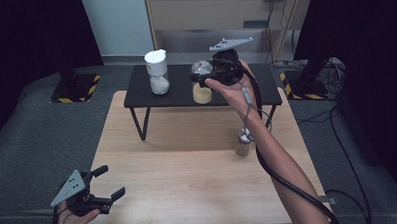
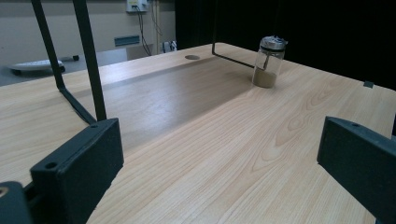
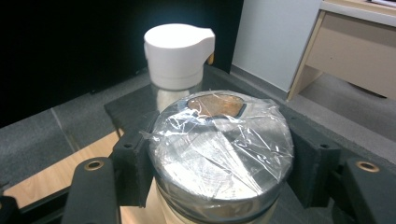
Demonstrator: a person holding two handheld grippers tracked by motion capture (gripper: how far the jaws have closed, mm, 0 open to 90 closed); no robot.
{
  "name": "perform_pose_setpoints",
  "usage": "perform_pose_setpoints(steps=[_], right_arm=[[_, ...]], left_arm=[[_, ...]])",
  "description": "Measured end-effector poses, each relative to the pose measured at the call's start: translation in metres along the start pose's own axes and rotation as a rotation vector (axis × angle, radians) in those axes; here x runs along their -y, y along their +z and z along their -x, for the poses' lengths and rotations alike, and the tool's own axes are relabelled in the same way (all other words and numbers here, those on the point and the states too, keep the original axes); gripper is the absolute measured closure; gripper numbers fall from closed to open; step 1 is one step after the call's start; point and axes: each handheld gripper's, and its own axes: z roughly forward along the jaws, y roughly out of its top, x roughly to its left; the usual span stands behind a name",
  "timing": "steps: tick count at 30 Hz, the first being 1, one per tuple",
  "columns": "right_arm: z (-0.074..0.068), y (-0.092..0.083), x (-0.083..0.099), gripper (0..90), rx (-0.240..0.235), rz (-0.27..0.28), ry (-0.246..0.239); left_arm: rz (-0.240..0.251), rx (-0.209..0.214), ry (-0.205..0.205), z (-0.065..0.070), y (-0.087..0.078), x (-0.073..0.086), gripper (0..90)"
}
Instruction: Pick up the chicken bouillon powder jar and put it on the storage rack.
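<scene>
My right gripper [image 1: 202, 76] is shut on a glass jar [image 1: 202, 91] of pale powder, its jaws clamped on either side of the silver lid [image 3: 219, 144], which is wrapped in clear film. The jar is held over the front part of the black low table [image 1: 178, 90]; whether its base touches I cannot tell. A white-lidded jar [image 1: 157, 72] stands on that table to the left, also seen behind the lid as the white cap [image 3: 178, 53]. My left gripper [image 1: 111, 181] rests open at the near left corner of the wooden table [image 1: 188, 172], nothing between its jaws [image 2: 219, 163].
A small glass jar [image 1: 244, 143] with brownish powder and a metal cap stands on the wooden table at the right, also far ahead as the small jar [image 2: 268, 63]. The black table's thin legs [image 2: 91, 65] stand on the wood. A cable trails along the right forearm.
</scene>
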Motion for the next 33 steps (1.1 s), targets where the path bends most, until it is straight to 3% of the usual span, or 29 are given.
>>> perform_pose_setpoints(steps=[13, 23, 33], right_arm=[[0.003, 0.024, -0.006, 35.2, 0.054, 0.0, 0.019], [0.013, 0.036, 0.002, 35.2, 0.104, 0.002, 0.042], [0.021, 0.047, 0.011, 35.2, 0.125, 0.009, 0.053]], left_arm=[[0.003, 0.003, -0.003, -0.001, 0.0, 0.001, 0.0], [0.002, 0.003, -0.006, -0.001, 0.0, 0.001, 0.0], [0.0, 0.004, -0.005, -0.001, 0.0, 0.001, 0.0]])
